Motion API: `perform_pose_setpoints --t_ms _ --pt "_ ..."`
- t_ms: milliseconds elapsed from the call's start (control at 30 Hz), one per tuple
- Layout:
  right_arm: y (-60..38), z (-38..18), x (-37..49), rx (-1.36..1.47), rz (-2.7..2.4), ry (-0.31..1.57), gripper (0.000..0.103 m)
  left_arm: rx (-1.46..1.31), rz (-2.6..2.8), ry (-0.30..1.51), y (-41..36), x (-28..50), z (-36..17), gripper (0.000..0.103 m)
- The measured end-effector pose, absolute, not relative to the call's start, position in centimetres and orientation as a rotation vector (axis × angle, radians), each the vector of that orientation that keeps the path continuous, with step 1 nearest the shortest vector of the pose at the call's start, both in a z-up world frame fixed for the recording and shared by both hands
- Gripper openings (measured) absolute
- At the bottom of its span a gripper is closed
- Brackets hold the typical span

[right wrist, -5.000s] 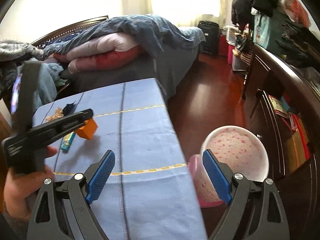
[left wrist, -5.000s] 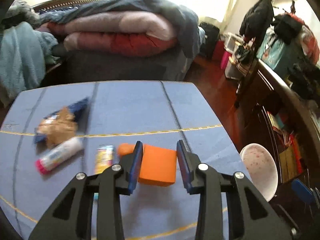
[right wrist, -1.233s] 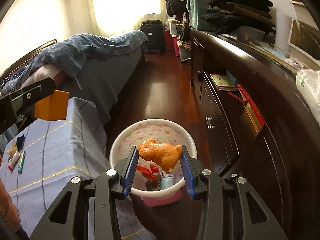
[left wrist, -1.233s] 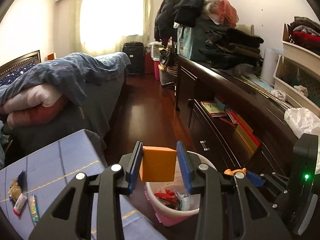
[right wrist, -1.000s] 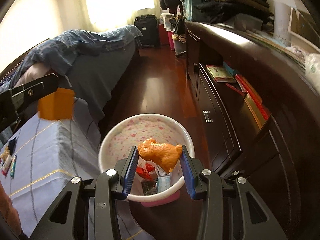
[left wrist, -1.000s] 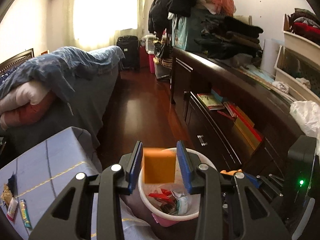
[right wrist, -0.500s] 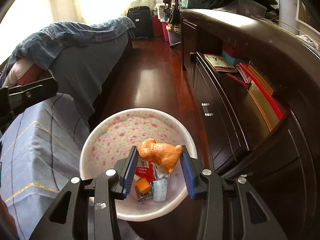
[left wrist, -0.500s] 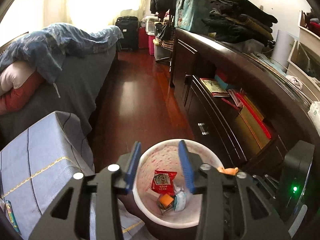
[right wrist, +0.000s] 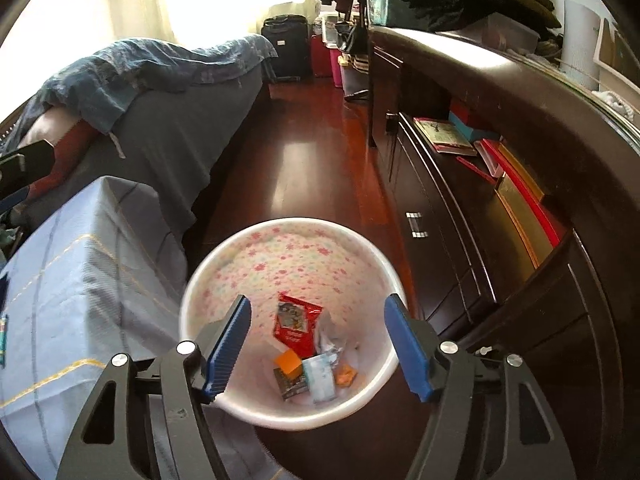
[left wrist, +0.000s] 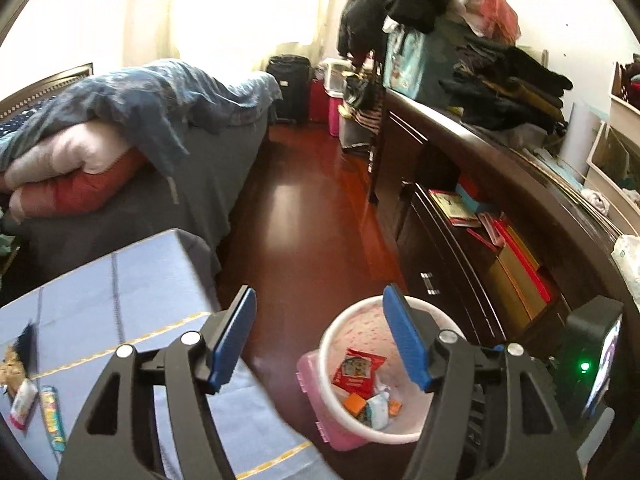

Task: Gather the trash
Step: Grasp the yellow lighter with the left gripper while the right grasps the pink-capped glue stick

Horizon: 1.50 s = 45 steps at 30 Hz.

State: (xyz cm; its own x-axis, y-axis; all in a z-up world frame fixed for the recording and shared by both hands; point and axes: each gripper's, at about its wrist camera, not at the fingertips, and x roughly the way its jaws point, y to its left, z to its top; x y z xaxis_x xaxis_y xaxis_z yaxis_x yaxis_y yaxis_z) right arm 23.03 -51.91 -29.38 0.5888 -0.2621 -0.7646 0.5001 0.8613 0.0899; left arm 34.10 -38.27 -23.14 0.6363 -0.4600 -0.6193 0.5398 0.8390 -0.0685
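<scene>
Left wrist view
Left gripper (left wrist: 320,336): spread wide, nothing held.
Room: bare floor (left wrist: 304,216) is seen between bed and dresser.
Bin (left wrist: 332,412): stood beside the table corner (left wrist: 188,240).
Table: wrappers (left wrist: 50,416) are left lying lengthwise.

Right wrist view
Right gripper (right wrist: 318,346): spread wide, nothing held, over the bin (right wrist: 280,232).
Contents: red packet (right wrist: 296,322), orange block (right wrist: 289,361), orange lump (right wrist: 346,374).

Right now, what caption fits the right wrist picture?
Open right gripper above the flowered bin, trash inside.

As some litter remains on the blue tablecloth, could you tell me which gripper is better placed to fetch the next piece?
Left, probably. The left gripper is open and empty, with the wrappers in its view on the tablecloth. The right gripper, also open, hangs over the bin.
</scene>
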Motion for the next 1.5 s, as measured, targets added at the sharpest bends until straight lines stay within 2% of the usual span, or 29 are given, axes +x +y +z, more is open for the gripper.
perform_pose_setpoints --t_ms 100,367,533,733,867,1033,1133,1200,1333,1500 --pt "-49.9 -27.9 22.6 0.299 -0.419 0.812 0.076 0.109 -0.538 0.654 -35.9 33.5 -22.3 0.072" --pt "-43.5 -25.3 22.3 0.246 -0.307 0.784 0.085 0.081 -0.405 0.643 -28.7 32.3 -21.2 0.081" --pt "-39.5 -24.7 22.7 0.214 -0.221 0.797 0.086 0.075 -0.268 0.665 -23.5 32.1 -22.0 0.090" --pt "-34.3 -24.4 23.3 0.148 -0.116 0.812 0.086 0.033 -0.083 0.798 -16.4 34.6 -26.2 0.088" --pt "-32.1 -23.9 23.6 0.118 -0.077 0.807 0.086 -0.003 -0.070 0.906 -13.9 37.3 -29.2 0.072" --pt "-29.9 -23.1 24.0 0.090 -0.049 0.794 0.086 -0.003 -0.069 0.942 -13.1 38.7 -31.4 0.067" --pt "-29.1 -22.7 24.4 0.082 -0.044 0.787 0.086 0.059 -0.069 0.913 -13.4 38.7 -31.5 0.048" --pt "-28.6 -22.5 24.8 0.081 -0.042 0.785 0.086 0.076 -0.078 0.904 -13.5 38.7 -31.6 0.024" --pt "-27.2 -22.1 25.7 0.084 -0.030 0.780 0.086 0.051 -0.102 0.906 -12.8 38.0 -31.4 0.023" --pt "-24.7 -21.7 26.7 0.071 0.014 0.769 0.086 -0.043 -0.078 0.891 -8.3 35.6 -30.3 0.023"
